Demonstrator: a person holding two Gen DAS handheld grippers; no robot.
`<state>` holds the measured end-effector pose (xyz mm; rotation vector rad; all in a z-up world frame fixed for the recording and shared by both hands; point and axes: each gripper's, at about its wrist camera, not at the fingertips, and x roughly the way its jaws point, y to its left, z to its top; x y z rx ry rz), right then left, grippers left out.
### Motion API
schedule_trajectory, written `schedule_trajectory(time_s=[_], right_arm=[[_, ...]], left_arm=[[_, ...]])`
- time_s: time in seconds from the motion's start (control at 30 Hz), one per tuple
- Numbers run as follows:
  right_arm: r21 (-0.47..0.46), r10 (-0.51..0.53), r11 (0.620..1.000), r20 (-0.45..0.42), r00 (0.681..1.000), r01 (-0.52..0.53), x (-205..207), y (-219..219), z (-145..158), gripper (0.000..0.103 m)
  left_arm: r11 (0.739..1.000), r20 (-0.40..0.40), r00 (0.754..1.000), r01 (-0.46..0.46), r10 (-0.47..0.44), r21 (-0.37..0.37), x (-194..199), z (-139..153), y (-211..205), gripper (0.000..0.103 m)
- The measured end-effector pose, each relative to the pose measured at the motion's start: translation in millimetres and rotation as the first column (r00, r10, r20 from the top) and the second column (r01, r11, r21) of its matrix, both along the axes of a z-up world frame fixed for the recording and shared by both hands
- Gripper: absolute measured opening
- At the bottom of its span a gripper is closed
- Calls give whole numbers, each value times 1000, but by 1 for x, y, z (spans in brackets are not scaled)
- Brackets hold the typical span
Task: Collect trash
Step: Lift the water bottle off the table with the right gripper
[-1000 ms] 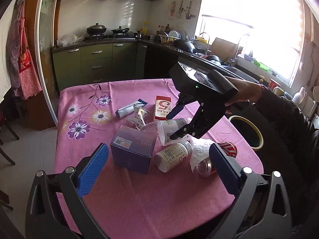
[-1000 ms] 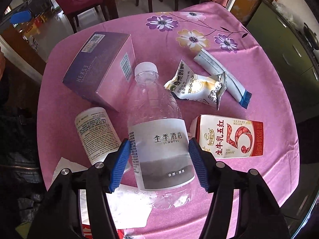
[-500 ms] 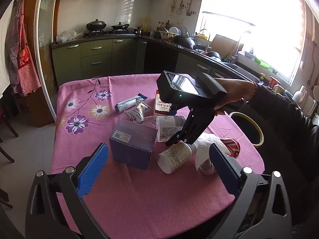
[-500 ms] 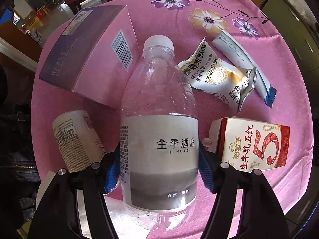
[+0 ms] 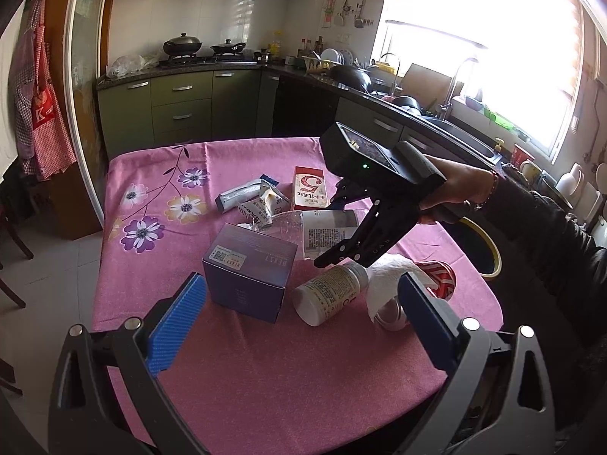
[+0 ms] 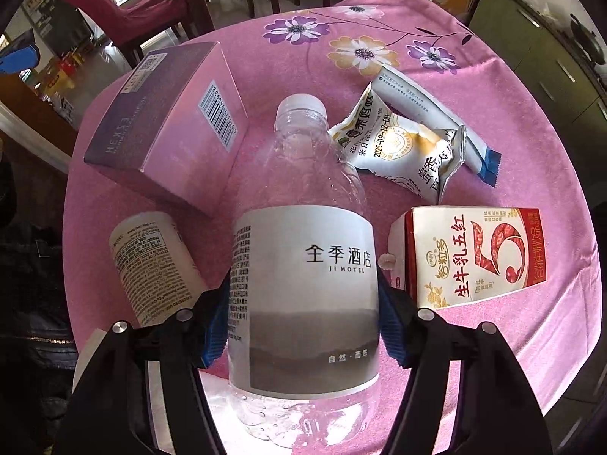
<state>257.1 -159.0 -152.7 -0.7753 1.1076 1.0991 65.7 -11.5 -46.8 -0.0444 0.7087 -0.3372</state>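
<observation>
The right hand-held gripper [image 6: 303, 326] has its two blue pads pressed against the grey-and-white label of a clear bottle [image 6: 303, 265], one pad on each side, so it is clamped on the bottle; in the left wrist view the same hand-held gripper [image 5: 341, 235] slants down and to the left from a bare hand [image 5: 451, 189] wrapped round its handle, the sleeved forearm reaching in from the right. The bottle [image 5: 322, 227] lies low over the bench [image 5: 265, 360], white cap pointing away from the pads; whether it still touches the cloth I cannot tell. Just left of the bottle lies a white jar [image 6: 151, 265] on its side, and beyond that a purple box [image 6: 170, 129] with a barcode facing up. Right of the bottle lies a red-and-white carton [image 6: 474, 258], and past the cap a crumpled snack packet [image 6: 402, 151] rests against a long white sachet [image 6: 436, 121] with a blue end. The left hand-held gripper [image 5: 299, 326] hangs over the near edge of the bench, level, its blue pads spread wide with nothing between them. Near its right pad lie a white tissue [image 5: 387, 276] and a red can [image 5: 436, 276]. Beyond the bench's right edge stands a dark bin [image 5: 489, 250] with a yellow rim.
</observation>
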Motion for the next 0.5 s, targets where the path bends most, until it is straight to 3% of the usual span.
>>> schedule_trajectory(time_s=[0.5], right_arm=[[116, -45, 992, 36, 998, 41, -30, -21, 40, 64]], left_arm=[[1000, 8, 1000, 16, -16, 13, -2, 1, -7, 96]])
